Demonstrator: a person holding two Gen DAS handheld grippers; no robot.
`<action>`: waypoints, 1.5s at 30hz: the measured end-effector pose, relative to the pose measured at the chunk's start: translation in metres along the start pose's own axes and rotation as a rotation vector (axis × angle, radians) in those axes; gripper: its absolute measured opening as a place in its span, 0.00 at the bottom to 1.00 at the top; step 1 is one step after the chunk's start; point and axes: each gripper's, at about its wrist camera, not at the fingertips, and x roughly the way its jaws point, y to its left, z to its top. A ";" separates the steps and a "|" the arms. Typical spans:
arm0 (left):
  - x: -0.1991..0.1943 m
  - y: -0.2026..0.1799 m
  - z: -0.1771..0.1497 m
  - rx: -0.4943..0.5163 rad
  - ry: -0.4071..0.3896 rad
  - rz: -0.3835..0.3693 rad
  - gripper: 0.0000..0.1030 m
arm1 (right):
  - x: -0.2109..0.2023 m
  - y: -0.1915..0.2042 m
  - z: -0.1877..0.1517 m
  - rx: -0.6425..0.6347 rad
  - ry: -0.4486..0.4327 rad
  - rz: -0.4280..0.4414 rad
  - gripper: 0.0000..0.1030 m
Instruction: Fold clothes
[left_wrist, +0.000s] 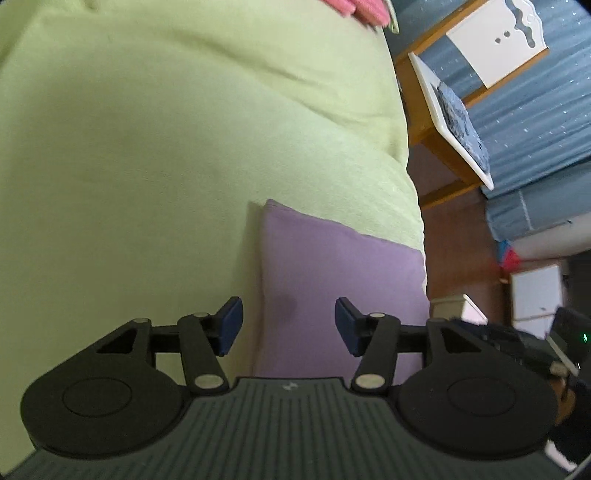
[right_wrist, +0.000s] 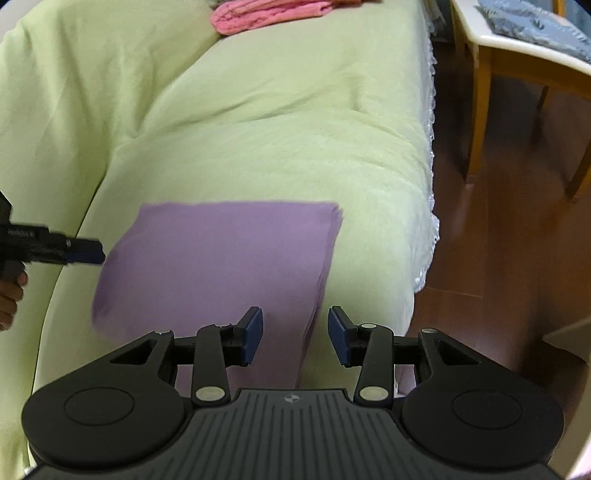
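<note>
My left gripper (left_wrist: 289, 326) and right gripper (right_wrist: 295, 334) both gape wide with nothing between the pads, each just above the folded purple cloth (right_wrist: 218, 258) lying flat on the green sofa cover (right_wrist: 295, 140). Only the right view shows the whole cloth, a pink pile (right_wrist: 269, 13) farther along, and my left hand (right_wrist: 11, 295). The left view alone shows a white chair (left_wrist: 454, 122) seen side-on.

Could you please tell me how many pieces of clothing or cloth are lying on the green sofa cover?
2: a folded purple cloth lies near both grippers, and a pink cloth sits at the sofa's far end. More may be out of view.
</note>
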 end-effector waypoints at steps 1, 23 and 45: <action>0.007 0.005 0.005 -0.001 0.016 -0.012 0.49 | 0.004 -0.005 0.004 0.008 0.003 0.004 0.41; 0.069 0.044 0.037 -0.037 0.028 -0.317 0.16 | 0.059 -0.083 0.033 0.322 -0.020 0.373 0.46; -0.087 -0.062 -0.132 -0.098 -0.591 0.131 0.08 | -0.002 0.063 0.120 -0.503 0.008 0.579 0.04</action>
